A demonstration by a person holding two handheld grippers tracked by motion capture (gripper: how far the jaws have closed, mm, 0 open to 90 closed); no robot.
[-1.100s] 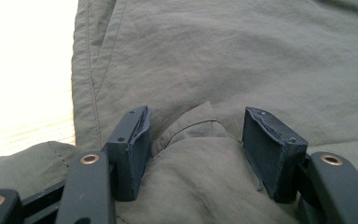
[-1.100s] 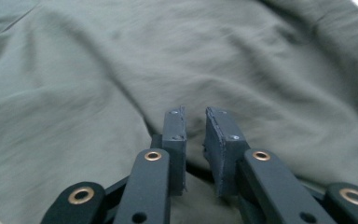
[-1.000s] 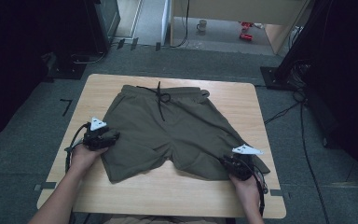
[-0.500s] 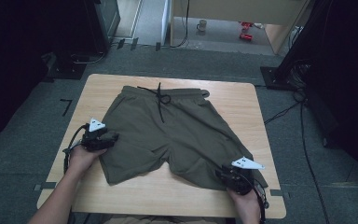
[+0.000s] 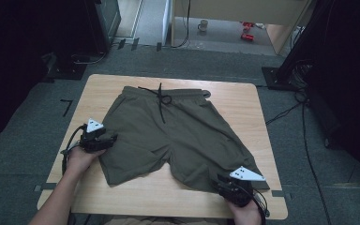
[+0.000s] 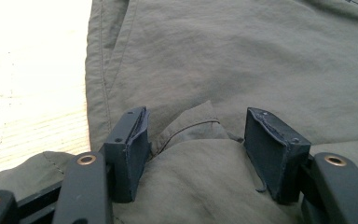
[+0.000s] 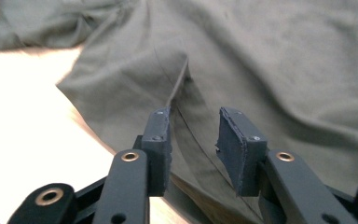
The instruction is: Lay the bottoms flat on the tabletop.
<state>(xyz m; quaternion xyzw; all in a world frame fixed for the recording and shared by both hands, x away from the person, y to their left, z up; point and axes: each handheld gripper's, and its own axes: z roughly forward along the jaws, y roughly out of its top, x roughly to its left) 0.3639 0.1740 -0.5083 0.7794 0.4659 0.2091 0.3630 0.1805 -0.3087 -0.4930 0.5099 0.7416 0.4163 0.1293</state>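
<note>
Shorts flat on desk, waistband at 12 o'clock. Left claw released, straddling bunched side seam; right claw released, jaws just closing around leg hem, nearer.

A pair of olive-green shorts lies spread out flat on the light wooden surface, waistband toward the far edge and both leg openings toward the person. The cloth is thin and smooth, with a faint sheen. The elastic waistband is gathered, and a dark drawstring is tied at its middle, its ends trailing over the front. The left leg ends short of the near edge, and its outer side seam is bunched into a small raised fold. The right leg stretches out toward the near right corner of the surface, with a ridge of cloth lifted along its hem.
</note>
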